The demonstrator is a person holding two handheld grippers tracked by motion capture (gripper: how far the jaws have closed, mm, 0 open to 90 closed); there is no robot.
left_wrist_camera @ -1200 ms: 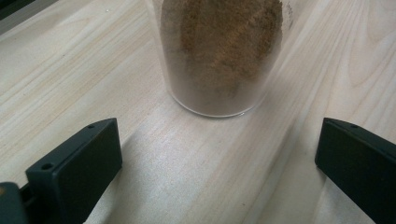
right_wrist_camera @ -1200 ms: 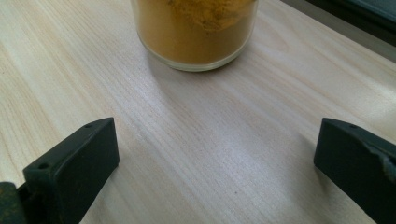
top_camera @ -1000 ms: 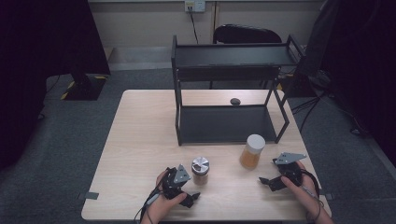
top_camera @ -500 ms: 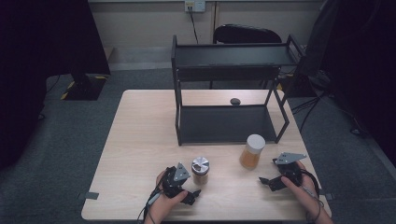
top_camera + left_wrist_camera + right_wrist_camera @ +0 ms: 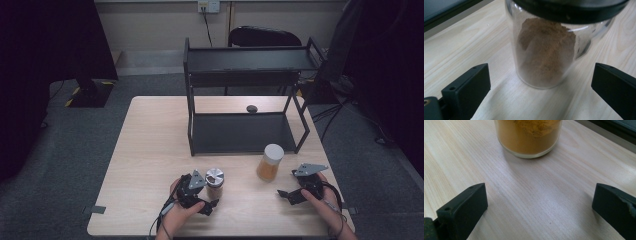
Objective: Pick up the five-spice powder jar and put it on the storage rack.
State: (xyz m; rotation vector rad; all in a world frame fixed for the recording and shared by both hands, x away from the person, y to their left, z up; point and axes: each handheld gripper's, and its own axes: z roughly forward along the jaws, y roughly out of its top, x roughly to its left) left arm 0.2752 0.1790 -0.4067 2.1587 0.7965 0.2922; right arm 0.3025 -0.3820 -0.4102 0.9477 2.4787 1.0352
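Jars sit upright near the table's [image 5: 150, 150] front edge in the high view: the dark-lidded jar [image 5: 215, 182] just beside the left gripper [image 5: 209, 204] at its 1 o'clock, the white-lidded jar [image 5: 270, 162] at 11 o'clock from the right gripper [image 5: 286, 194], farther off. Left gripper view: jaws wide apart, empty, brown powder jar [image 5: 549, 50] at 12 o'clock, nearly between them. Right gripper view: jaws spread, empty, orange jar [image 5: 529, 137] ahead, apart; a black shelf [image 5: 245, 90] stands behind.

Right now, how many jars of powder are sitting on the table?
2. The brown-powder jar stands just ahead of the left gripper; the yellow-powder jar stands near the shelf rack, ahead of the right gripper. None seems hidden.
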